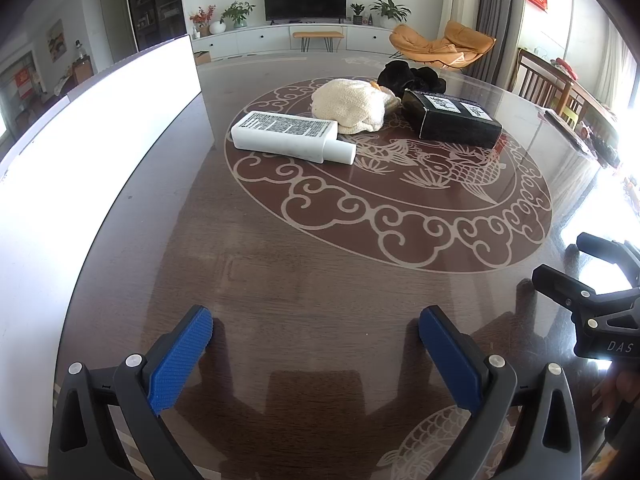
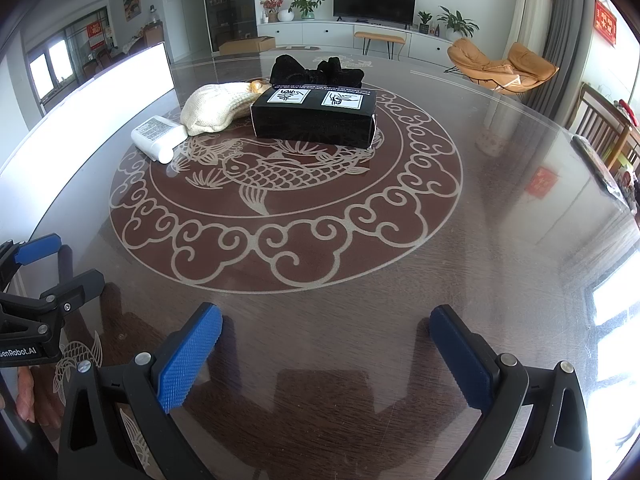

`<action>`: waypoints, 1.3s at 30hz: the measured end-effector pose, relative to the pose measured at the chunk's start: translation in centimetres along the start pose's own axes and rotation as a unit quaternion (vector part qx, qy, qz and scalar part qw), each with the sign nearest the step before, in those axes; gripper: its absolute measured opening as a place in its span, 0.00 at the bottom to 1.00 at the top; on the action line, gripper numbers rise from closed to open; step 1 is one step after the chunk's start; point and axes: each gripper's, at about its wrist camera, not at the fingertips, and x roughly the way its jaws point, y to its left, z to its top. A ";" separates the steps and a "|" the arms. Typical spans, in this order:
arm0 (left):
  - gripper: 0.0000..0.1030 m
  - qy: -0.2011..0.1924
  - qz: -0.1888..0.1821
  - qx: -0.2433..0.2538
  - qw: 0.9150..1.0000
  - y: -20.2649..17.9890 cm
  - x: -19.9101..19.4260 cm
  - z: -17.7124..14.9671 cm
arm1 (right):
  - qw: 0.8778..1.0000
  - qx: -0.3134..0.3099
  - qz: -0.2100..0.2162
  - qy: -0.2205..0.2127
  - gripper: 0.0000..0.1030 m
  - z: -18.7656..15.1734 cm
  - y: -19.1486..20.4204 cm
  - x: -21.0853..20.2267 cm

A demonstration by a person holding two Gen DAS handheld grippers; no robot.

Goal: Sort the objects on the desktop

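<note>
Along the left edge of the counter (image 2: 500, 184) stands a white panel (image 1: 100, 128), very bright in the light. The counter is dark wood under glass, with a large round fish and cloud pattern in its middle.

The left gripper (image 1: 316, 328) hovers low over the near part of the counter. Its two blue pads (image 1: 180, 360) are spread wide apart and hold nothing. In the right wrist view a hand (image 2: 28, 396) shows under its body at the left edge.

The things to sort are grouped on the far half of the round pattern, well apart from both grippers. The leftmost is a white bottle (image 1: 290, 136), lying on its side with the cap toward the near right and its printed label facing up. Just beside it, and touching it or nearly so, is a cream knitted cloth (image 1: 352, 106) in a soft heap. Behind the cloth a small orange thing (image 2: 256, 87) shows only partly; I cannot tell what it is. To the right lies a black box (image 2: 316, 116) with two white labels on top, close against the cloth. Behind the box, nearer the far edge, sits a black fuzzy fabric item (image 2: 316, 70).

The right gripper (image 2: 326, 328) is also low over the near part of the counter, with blue pads (image 2: 188, 360) wide apart and empty.
</note>
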 end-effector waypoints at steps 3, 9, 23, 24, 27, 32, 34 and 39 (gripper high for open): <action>1.00 0.000 0.000 0.000 1.000 0.0 0.0 0.0 | 1.000 0.000 0.000 0.000 1.00 0.0 0.0 0.0; 1.00 0.000 -0.001 0.000 1.000 0.0 0.0 0.0 | 1.000 0.000 0.000 0.000 1.00 0.0 0.0 0.0; 1.00 0.001 -0.004 0.002 1.000 0.0 -0.1 0.0 | 1.000 0.000 0.000 0.000 1.00 0.0 0.0 0.0; 1.00 0.001 -0.004 0.002 1.000 0.0 -0.1 0.0 | 1.000 0.000 0.000 0.000 1.00 0.0 0.0 0.0; 1.00 0.002 0.005 -0.011 1.000 0.5 -0.1 0.0 | 1.000 0.000 0.000 0.000 1.00 0.0 0.0 0.0; 1.00 0.002 0.014 -0.028 1.000 1.2 0.0 0.0 | 1.000 0.000 0.000 0.000 1.00 0.0 0.0 0.0; 1.00 0.001 0.015 -0.027 1.000 1.1 0.1 0.1 | 1.000 0.000 0.000 0.000 1.00 0.0 0.0 0.0; 1.00 0.000 0.015 -0.028 0.999 1.1 0.2 0.1 | 1.000 0.000 0.001 0.000 1.00 0.0 0.0 0.0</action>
